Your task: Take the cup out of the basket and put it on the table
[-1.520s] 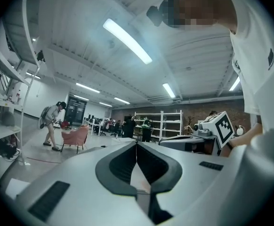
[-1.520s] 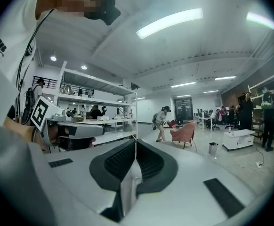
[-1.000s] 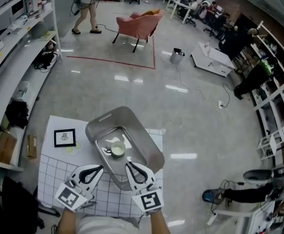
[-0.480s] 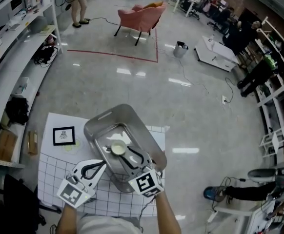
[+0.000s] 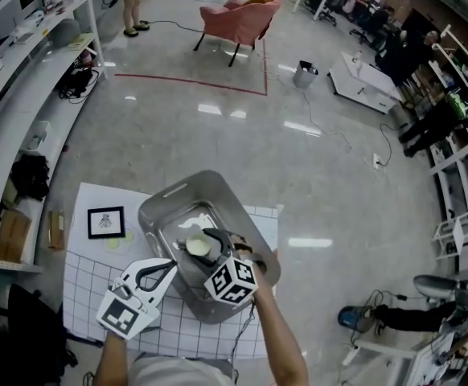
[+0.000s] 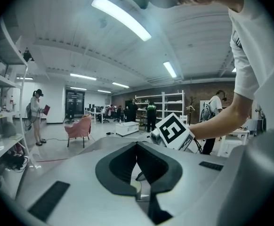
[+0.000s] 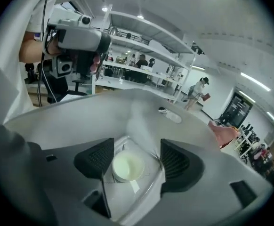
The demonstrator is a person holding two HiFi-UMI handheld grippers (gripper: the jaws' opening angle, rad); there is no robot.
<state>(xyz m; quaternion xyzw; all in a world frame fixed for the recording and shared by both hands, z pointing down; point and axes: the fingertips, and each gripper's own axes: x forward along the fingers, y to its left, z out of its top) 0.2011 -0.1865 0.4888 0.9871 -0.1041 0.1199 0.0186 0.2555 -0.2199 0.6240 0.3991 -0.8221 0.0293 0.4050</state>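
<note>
A pale green-white cup (image 5: 195,247) stands upright on the floor of a shiny metal basket (image 5: 158,209) on the table. My right gripper (image 5: 215,244) reaches down into the basket just right of the cup, and its jaws are opening. In the right gripper view the cup (image 7: 127,167) shows between the two black pads (image 7: 98,158), with neither pad pressing on it; my right gripper (image 7: 137,157) hovers above it. My left gripper (image 5: 168,265) stays outside the basket at its near-left wall, shut with nothing in it; its jaws (image 6: 137,146) meet in the left gripper view.
The basket rests on a white grid mat (image 5: 89,296). A small framed picture (image 5: 106,223) and a pale green disc (image 5: 115,246) lie left of the basket. Shelving (image 5: 25,71) runs along the left. A pink armchair (image 5: 238,18) and a person stand far off.
My right gripper has moved forward from the table's near edge into the basket, over the cup, and its jaws have parted. The left gripper has barely moved.
</note>
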